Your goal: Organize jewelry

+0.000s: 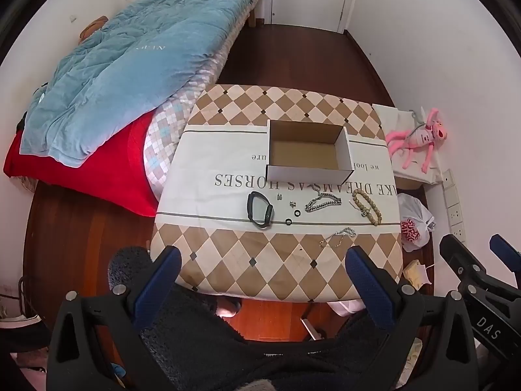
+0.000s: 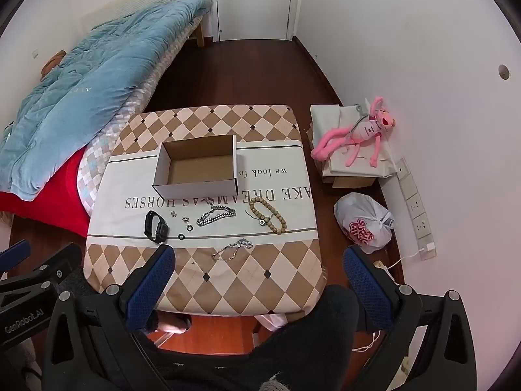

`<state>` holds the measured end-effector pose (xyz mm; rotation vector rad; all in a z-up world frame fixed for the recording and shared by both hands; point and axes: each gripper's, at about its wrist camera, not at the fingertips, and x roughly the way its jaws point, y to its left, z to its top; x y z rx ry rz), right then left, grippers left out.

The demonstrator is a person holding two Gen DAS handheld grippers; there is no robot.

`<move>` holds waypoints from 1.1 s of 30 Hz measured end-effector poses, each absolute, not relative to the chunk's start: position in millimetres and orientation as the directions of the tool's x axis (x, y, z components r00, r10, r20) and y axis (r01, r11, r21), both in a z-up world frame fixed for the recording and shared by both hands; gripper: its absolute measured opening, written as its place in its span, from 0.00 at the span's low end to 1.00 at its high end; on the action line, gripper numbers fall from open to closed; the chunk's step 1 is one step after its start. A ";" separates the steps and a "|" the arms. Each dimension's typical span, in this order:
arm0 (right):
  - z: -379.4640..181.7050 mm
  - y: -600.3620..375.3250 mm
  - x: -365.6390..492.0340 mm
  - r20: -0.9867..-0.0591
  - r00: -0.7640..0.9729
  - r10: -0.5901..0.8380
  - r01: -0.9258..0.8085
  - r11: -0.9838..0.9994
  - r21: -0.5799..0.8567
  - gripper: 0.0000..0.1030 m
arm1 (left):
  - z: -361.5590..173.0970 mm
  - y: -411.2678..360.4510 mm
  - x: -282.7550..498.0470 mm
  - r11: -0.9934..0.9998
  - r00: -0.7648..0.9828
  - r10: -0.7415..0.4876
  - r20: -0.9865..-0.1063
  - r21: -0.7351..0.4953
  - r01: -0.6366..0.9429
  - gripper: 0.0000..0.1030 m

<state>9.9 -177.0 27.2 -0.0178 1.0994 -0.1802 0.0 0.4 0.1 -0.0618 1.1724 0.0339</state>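
Note:
An open, empty cardboard box [image 1: 309, 150] [image 2: 197, 169] sits mid-table on a checkered cloth [image 1: 228, 254] [image 2: 244, 280]. In front of it lie a black smart band [image 1: 259, 209] [image 2: 156, 226], a chunky silver chain [image 1: 322, 202] [image 2: 215, 215], a wooden bead bracelet [image 1: 367, 207] [image 2: 268, 214], a thin silver chain [image 1: 337, 237] [image 2: 232, 249], and several small rings and studs [image 1: 292, 208] [image 2: 184, 223]. My left gripper [image 1: 262, 280] hangs open above the table's near edge, holding nothing. My right gripper [image 2: 259, 280] is likewise open and empty, beside the left.
A bed with a blue quilt [image 1: 123, 65] [image 2: 81, 88] and red blanket [image 1: 97, 176] flanks the table's left. On the floor at right are a pink plush toy [image 1: 420, 137] [image 2: 358, 133] on boxes, a white plastic bag [image 1: 415, 221] [image 2: 366, 224] and a power strip [image 2: 415, 205].

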 end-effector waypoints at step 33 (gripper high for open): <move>28.1 -175.7 10.3 -0.885 0.439 -0.158 0.138 0.985 -0.108 1.00 | 1.1 2.1 1.6 0.999 0.394 0.007 -0.919 -0.014 -0.050 1.00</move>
